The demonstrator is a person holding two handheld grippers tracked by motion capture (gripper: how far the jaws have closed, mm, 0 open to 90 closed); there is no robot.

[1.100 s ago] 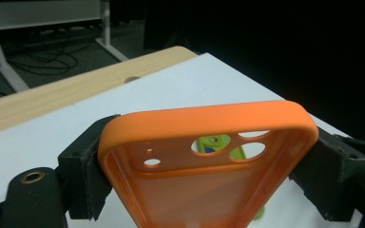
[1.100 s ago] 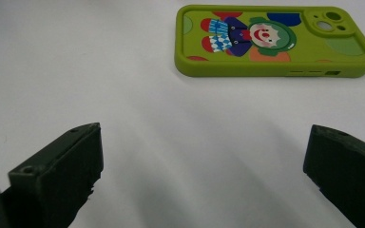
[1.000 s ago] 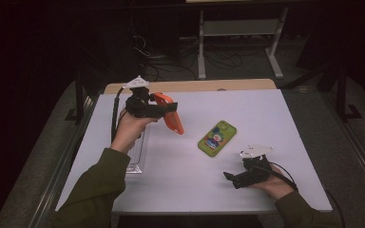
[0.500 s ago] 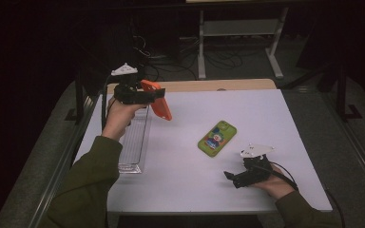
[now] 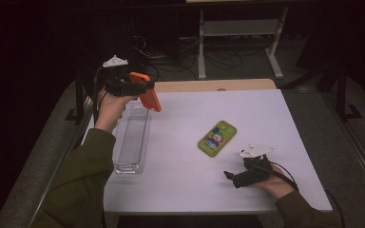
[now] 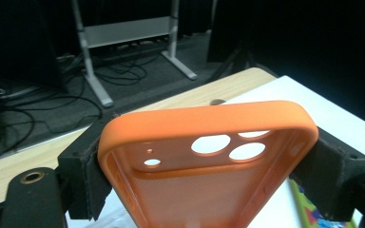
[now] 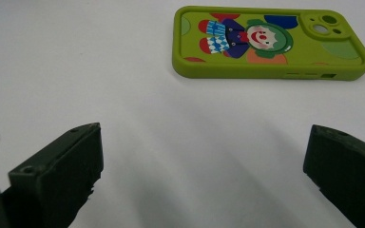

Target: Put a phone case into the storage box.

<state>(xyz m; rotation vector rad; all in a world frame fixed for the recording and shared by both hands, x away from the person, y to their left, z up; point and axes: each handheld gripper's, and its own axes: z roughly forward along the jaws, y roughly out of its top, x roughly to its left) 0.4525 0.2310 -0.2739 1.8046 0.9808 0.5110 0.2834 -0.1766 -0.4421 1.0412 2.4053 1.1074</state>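
**Orange case held up over the tray, green phone flat on the desk**

Above the far end of the clear, ribbed plastic tray (image 5: 132, 137), the left hand-held gripper (image 5: 142, 87) holds an orange, soft-looking phone case (image 5: 147, 92) clear of the desk. Its two black jaws are clamped on the long sides of the case, one pad on each edge, as the left gripper view shows: the empty case (image 6: 204, 161) sits squeezed between the pads with its hollow inside facing the camera, and its round camera cut-outs lie near the top rim. In the high view the case hangs tilted, its upper end at the jaws and its lower end slanting down toward the tray's right side without touching it.

The tray itself lies lengthwise along the left edge of the white-topped desk (image 5: 180, 190), and the person's olive-green sleeve (image 5: 83, 175) runs beside its near end.

To the right of the tray, near the middle of the desk, a lime-green phone with a cartoon clown printed on its back (image 5: 217, 138) lies flat, well apart from the tray. Farther right of the tray and nearer the person, the right hand-held gripper (image 5: 229, 176) rests low on the desk with its jaws spread wide and nothing between them. In the right gripper view the green phone (image 7: 271, 42) lies beyond the open jaws, untouched.
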